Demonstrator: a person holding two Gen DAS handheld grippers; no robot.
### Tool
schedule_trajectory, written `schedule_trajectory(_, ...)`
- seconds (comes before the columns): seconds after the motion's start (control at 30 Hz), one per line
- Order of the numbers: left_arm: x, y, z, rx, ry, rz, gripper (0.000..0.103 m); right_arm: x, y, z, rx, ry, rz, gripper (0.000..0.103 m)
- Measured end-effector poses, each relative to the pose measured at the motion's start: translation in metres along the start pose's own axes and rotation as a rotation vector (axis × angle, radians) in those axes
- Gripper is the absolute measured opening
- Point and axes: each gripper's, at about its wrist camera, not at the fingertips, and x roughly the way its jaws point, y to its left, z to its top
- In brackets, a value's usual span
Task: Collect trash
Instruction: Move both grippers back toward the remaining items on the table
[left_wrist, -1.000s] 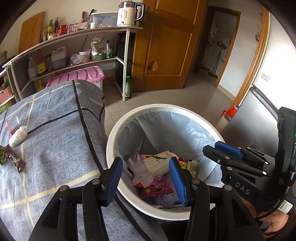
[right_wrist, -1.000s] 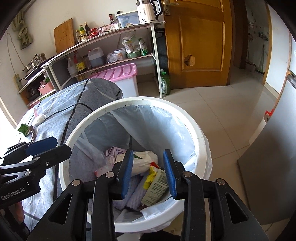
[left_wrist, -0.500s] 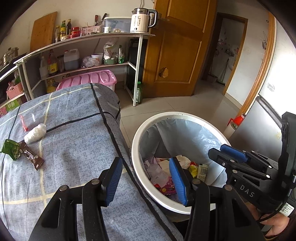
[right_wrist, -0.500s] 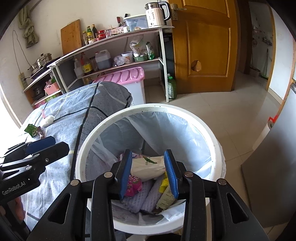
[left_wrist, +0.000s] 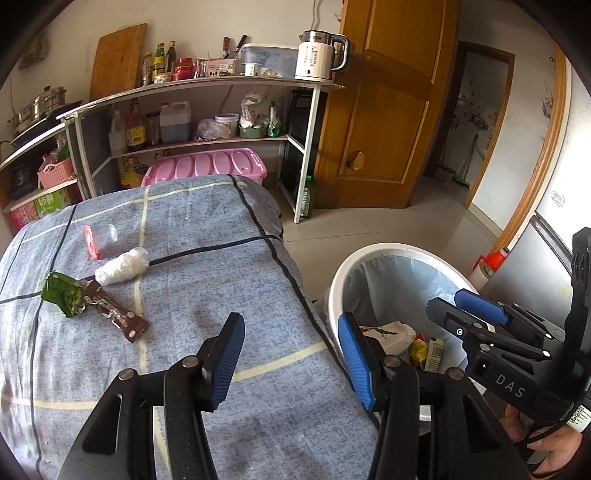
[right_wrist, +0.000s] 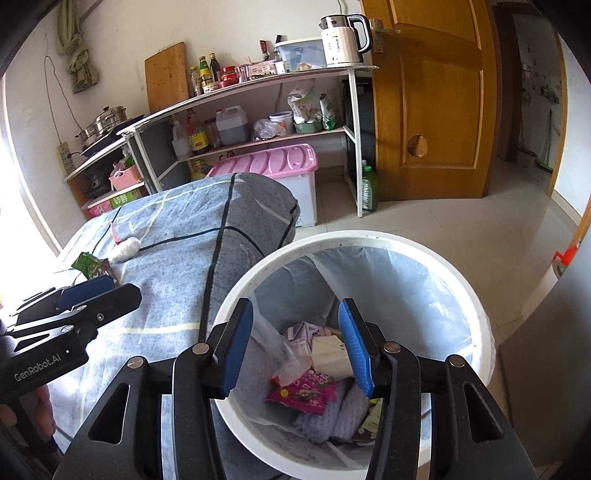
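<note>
Between pickups: left gripper (left_wrist: 291, 356) and right gripper (right_wrist: 295, 349) both wide, empty; next, reaching mid-left for brown wrapper (left_wrist: 116, 314), then lined bin (right_wrist: 476, 314).

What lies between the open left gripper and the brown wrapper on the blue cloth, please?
In the left wrist view, only bare cloth separates the left gripper from the brown wrapper.

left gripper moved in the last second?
Yes. The left gripper swung left off the trash bin, now over the blue blanket.
</note>
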Motion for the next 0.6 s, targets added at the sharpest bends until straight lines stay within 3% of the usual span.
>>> schedule_trajectory(0.6, -0.013, 0.128, 0.005, -0.154, -0.009, 0.171, 0.054, 0.043, 0.087, 0.016, -0.101, 0.032, 0.135, 0.05)
